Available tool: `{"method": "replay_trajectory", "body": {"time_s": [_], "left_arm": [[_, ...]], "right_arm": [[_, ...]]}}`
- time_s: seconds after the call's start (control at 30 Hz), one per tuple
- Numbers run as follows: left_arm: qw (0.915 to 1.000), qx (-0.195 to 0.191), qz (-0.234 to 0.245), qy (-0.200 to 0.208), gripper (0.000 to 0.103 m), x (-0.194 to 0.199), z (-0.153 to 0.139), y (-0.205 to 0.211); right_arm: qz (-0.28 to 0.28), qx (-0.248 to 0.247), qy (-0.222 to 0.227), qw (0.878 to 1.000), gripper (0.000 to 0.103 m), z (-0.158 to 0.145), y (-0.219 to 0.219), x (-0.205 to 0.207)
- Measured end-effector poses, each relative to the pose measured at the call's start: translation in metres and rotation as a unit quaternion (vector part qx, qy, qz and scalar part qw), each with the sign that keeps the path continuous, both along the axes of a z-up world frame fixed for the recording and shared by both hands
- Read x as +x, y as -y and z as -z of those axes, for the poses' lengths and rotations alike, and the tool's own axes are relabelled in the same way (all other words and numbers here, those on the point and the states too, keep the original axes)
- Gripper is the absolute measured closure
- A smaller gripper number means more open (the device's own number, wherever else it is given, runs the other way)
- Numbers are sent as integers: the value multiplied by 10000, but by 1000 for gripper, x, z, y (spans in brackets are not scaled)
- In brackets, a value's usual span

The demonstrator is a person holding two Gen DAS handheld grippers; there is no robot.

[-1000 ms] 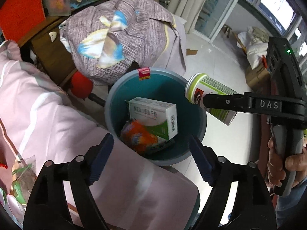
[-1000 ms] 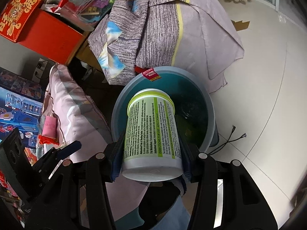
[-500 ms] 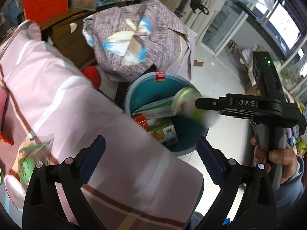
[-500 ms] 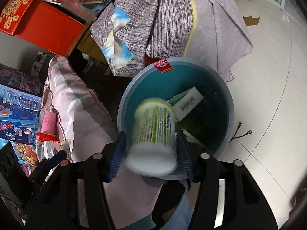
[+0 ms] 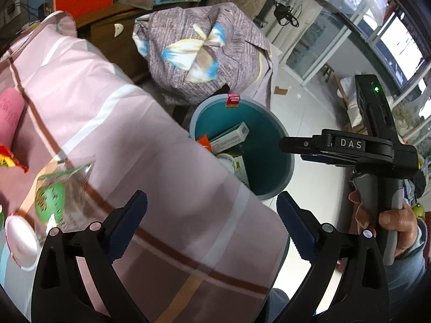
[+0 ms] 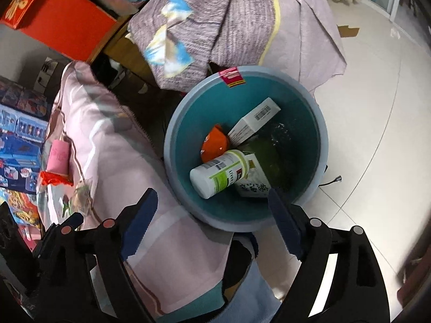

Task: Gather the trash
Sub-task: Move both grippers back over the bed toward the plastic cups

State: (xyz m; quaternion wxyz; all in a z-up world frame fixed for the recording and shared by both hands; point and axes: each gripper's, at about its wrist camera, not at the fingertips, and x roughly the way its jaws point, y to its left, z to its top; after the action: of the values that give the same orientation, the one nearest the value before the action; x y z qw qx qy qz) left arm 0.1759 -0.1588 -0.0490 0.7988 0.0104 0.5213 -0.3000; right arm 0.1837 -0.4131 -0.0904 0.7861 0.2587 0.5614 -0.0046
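The bed with its pink striped cover fills the left side, and the round blue bin stands on the floor right by the bed's edge. A second ago the white and green bottle was squeezed in the right gripper above the bin. Now the bottle lies on its side inside the bin, on top of a white box and next to an orange wrapper. The right gripper has just been opening its jaws, and now they stand wide with nothing between them. So this piece of trash is done.

The left gripper is wide open too and holds nothing. It has slid away from the bin and now hangs over the bed. A crinkly clear bag with green print lies on the bed near the left edge, just by that gripper. A red wrapper lies close to it. I think one of these is picked up next.
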Motion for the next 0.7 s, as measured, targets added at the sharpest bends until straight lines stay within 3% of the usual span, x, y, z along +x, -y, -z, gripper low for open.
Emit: {"method": "replay_trajectory", "body": {"time_s": [0.4,0.7], "left_arm": [[9985,-165,-517,65,5,-21,-7,-63],[9941,-196,-1053,156,5,-37,-8,-135]], "right_arm": [[-516,-125,75,9986,23,-20,-65,-2],[-1168,-182,-22,9930,23,-25,-141,-2]]}}
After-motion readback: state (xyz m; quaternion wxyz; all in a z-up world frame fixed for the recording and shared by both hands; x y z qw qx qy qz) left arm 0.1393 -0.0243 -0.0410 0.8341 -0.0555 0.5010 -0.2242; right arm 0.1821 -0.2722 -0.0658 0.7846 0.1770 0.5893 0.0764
